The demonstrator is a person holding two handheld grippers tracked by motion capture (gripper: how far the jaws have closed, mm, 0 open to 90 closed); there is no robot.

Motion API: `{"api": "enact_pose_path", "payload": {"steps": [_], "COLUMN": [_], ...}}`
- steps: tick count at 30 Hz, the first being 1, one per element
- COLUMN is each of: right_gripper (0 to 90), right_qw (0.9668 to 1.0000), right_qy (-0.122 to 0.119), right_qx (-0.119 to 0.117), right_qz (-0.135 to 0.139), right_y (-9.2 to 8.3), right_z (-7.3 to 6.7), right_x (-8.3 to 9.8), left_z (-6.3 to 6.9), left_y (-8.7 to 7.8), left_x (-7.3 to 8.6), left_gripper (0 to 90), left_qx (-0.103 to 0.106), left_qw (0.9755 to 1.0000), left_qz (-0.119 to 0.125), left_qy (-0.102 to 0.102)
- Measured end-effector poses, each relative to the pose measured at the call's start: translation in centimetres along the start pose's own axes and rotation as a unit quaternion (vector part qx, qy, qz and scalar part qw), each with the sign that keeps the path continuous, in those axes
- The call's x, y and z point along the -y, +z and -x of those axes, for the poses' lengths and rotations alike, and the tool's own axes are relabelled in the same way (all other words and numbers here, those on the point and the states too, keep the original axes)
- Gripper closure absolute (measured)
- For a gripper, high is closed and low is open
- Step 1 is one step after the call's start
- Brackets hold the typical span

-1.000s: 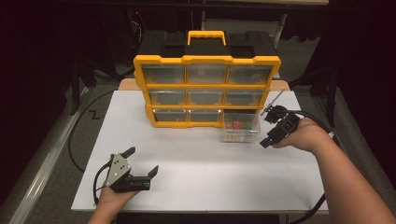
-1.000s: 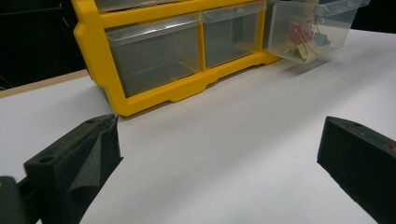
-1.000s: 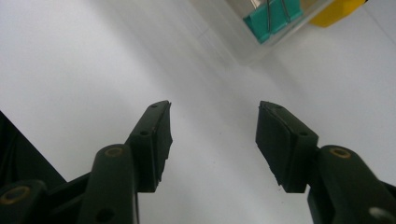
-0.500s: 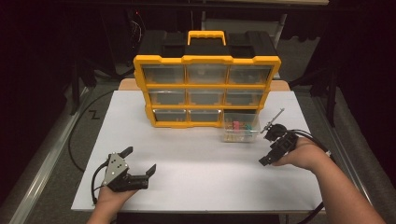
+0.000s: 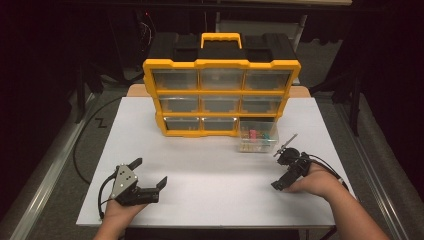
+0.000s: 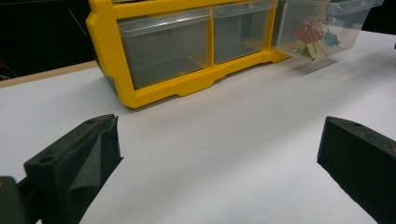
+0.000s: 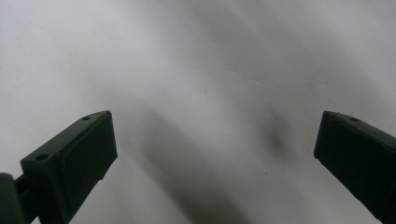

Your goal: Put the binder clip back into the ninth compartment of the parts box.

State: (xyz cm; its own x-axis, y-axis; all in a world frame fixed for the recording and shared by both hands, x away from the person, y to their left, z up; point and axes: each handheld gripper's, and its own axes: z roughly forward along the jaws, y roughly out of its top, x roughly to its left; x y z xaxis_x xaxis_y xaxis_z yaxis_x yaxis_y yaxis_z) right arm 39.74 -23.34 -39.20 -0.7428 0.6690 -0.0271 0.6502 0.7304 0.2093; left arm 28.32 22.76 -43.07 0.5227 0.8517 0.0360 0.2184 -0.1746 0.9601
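Note:
A yellow organizer with clear drawers stands at the back of the white table. Its lower right drawer sits pulled out on the table and holds coloured binder clips. My left gripper rests open at the front left, pointing toward the organizer and the drawer. My right gripper is low over the table at the front right, in front of the drawer. Its jaws have just been opening and now stand wide, with only bare table between them.
A black cable loops off the table's left side over the floor. A metal rail runs along the left. Dark chairs and table legs stand behind the organizer.
My right hand came down and toward the front of the table, away from the pulled-out drawer, and its jaws spread wider. The left gripper stayed put.

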Motion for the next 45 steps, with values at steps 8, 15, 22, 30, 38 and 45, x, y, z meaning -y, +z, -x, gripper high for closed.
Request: {"api": "enact_pose_path", "payload": {"steps": [8,15,22,30,38,45], "right_gripper": [0.4,0.5,0.5,0.5,0.5,0.6], "right_qw": [0.9959,0.9834,0.9706,0.949,0.9291,0.924], "right_qy": [0.017,0.019,0.031,0.058,0.091,0.091], "right_qx": [0.019,0.037,0.037,0.038,0.029,0.038], "right_qz": [0.087,0.177,0.236,0.308,0.357,0.37], "right_y": [0.2,0.8,1.4,2.3,2.2,2.1], "right_z": [-0.3,-1.3,-1.9,-2.3,-1.5,-1.6], "right_x": [1.4,2.6,3.4,4.9,6.1,6.1], "left_z": [0.0,-0.2,-0.3,-0.4,0.0,0.1], "left_y": [-0.1,0.2,0.1,0.2,0.4,0.0], "left_x": [0.0,0.1,0.2,0.3,0.4,0.3], "left_gripper": [0.3,0.3,0.3,0.2,0.2,0.2], "left_qx": [0.0,-0.003,-0.006,-0.011,-0.019,-0.024], "left_qw": [1.0,1.0,0.9999,0.9997,0.9994,0.9992], "left_qz": [0.0,-0.004,-0.003,-0.008,-0.012,-0.006], "left_qy": [-0.004,-0.006,-0.011,-0.019,-0.027,-0.031]}}
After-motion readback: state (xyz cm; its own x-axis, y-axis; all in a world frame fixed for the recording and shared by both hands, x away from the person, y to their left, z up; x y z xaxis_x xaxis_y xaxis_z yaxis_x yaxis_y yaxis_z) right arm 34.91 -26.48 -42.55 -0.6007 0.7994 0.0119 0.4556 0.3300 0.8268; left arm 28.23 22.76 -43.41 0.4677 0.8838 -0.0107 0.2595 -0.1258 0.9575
